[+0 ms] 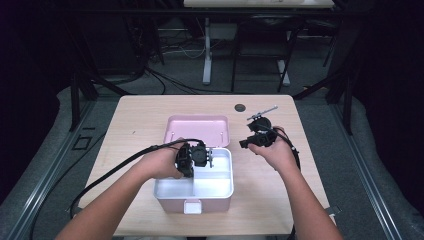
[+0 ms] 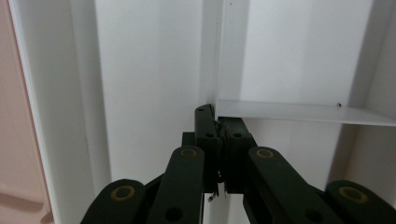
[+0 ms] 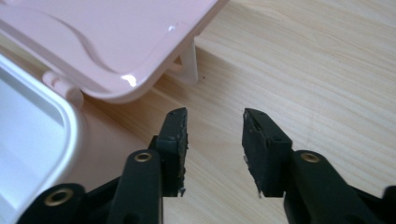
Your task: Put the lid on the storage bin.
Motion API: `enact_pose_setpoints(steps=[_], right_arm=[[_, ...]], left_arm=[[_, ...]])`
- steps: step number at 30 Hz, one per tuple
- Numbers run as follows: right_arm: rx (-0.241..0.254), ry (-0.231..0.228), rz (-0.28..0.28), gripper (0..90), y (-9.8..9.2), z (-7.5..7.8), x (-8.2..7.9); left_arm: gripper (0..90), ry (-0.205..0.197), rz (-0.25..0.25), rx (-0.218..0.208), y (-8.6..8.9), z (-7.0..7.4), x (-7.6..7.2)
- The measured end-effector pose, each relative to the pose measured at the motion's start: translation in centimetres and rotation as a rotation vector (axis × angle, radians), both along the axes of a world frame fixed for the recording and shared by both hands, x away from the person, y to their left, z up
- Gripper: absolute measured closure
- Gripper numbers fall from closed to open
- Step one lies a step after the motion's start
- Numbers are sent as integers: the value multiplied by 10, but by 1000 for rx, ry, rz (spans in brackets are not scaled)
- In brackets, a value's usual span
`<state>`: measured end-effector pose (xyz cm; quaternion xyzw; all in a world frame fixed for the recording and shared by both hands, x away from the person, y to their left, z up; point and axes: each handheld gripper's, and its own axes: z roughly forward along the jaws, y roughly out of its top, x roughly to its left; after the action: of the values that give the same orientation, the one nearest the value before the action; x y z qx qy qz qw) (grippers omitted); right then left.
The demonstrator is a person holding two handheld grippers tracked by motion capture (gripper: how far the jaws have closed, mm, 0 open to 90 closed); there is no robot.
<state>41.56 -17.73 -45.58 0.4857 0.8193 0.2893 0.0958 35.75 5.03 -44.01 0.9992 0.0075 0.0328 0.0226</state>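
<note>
A pink box (image 1: 172, 202) with a white inner tray (image 1: 231, 172) stands open at the table's front middle. Its pink lid (image 1: 197, 130) lies flat behind it. My left gripper (image 1: 202, 159) reaches down into the tray's back half and is shut. In the left gripper view its tips (image 2: 219, 120) meet right at the end of a thin white divider (image 2: 303, 111); I cannot tell whether they pinch its edge. My right gripper (image 1: 246, 143) hovers right of the lid, open, with nothing between its fingers. In the right gripper view it (image 3: 215, 126) sits over bare wood beside the lid's corner (image 3: 93, 37).
The tray's rounded rim (image 3: 67, 121) is at the left of the right gripper view, with a white hinge leg (image 3: 189, 65) under the lid. A dark round hole (image 1: 240, 107) marks the wooden table (image 1: 135, 125) at the back. Cables trail off the front left.
</note>
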Motion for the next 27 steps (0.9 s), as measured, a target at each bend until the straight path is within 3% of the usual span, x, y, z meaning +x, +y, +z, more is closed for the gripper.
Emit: enact_pose_setpoints(steps=[2,3,6,8,13,16,27], right_arm=[[1,1,-8,630,2,4,5],[20,31,-32,651,5,7,9],[50,41,-22,651,6,10,14],[38,37,-53,649,9,12,18],[64,69,-96,683,15,14,30],[85,96,-86,686,19,14,36],[66,107,-105,669,35,12,51]], left_arm=[[876,-4,0,2,0,0,0],[876,-5,-1,3,0,0,-1],[876,-6,0,0,0,0,-1],[875,-9,1,6,0,0,-1],[874,-10,2,5,-1,0,-1],[875,-8,2,5,-1,0,-1],[875,-13,3,9,-1,0,-2]])
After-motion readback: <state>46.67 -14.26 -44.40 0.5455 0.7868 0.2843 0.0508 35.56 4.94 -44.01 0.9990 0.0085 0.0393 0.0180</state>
